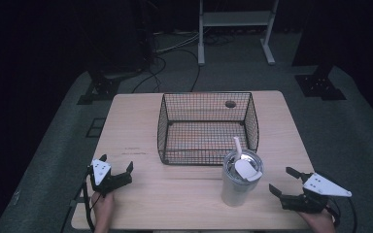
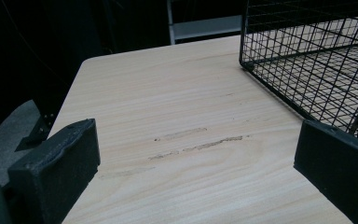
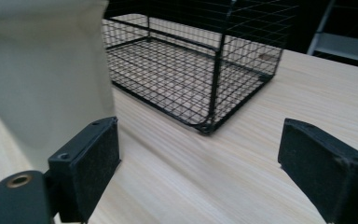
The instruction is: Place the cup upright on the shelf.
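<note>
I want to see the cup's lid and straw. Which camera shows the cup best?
The high view: the whole cup stands on the table before the wire basket, lid and straw on top. The right gripper view catches just its pale side; the left gripper view looks at table and basket.

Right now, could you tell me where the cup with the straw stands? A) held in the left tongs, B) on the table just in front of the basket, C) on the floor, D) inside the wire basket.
B: the cup stands on the table outside the basket's near wall, beside the open right tongs.
</note>
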The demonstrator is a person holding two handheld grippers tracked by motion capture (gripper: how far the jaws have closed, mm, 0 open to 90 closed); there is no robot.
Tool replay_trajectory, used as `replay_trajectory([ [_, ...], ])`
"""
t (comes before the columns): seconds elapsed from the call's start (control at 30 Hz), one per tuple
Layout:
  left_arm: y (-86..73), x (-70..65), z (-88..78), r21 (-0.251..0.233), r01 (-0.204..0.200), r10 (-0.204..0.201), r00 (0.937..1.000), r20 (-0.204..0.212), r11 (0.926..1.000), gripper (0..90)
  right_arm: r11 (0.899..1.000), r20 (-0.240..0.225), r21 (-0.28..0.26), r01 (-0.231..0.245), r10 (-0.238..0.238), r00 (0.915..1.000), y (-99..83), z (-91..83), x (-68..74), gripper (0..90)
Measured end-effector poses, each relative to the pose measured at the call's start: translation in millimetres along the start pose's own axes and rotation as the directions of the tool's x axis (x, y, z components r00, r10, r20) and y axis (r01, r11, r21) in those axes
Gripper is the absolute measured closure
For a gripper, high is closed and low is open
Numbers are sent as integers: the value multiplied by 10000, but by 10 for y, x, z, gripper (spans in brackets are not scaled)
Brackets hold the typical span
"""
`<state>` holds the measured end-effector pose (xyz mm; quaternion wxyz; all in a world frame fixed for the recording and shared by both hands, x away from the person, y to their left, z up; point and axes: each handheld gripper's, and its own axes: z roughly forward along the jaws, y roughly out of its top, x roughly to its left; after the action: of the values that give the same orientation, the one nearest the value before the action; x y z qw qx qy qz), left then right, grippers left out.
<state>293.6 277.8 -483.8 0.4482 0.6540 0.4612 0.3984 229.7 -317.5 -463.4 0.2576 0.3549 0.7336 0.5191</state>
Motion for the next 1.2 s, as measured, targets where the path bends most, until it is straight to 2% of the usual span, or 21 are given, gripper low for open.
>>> replay_trajectory([
  [0.17, 0, -4, 0, -11, -48, 48, 10000, 12, 10000, 0, 10000, -692, 77, 25, -19, 9976, 28, 17, 82, 93],
  [0.3, -1, -8, -1, -24, -61, 61, 10000, 0, 10000, 0, 9999, -1246, 97, 98, -85, 9922, 81, 73, 189, 82],
  [0.33, -1, -8, -1, -24, -61, 61, 10000, 0, 10000, 0, 9999, -1246, 97, 98, -85, 9922, 81, 73, 189, 82],
  [0.37, -1, -8, -2, -21, -59, 59, 10000, 5, 10000, 0, 9999, -1570, -23, 154, -156, 9875, 119, 106, 256, 62],
  [0.5, -2, -13, -5, -35, -117, 117, 9999, -27, 9999, 0, 9994, -1888, -102, 323, -336, 9814, 183, 170, 366, 49],
  [0.63, -3, -15, -5, -53, -150, 150, 9999, 3, 9999, 0, 9991, -2019, -97, 401, -412, 9785, 207, 212, 424, 35],
  [0.77, -3, -15, -2, -42, -169, 169, 9999, 11, 9998, 0, 9997, -2293, -52, 241, -246, 9731, 225, 308, 486, 31],
  [0.97, -3, -19, -4, -41, -207, 207, 9998, 12, 9998, 0, 9985, -2534, -206, 512, -548, 9658, 265, 494, 598, 24],
  [1.2, -2, -22, -3, -12, -259, 259, 9997, 19, 9997, 0, 9972, -2578, -522, 541, -658, 9640, 287, 620, 653, 24],
])
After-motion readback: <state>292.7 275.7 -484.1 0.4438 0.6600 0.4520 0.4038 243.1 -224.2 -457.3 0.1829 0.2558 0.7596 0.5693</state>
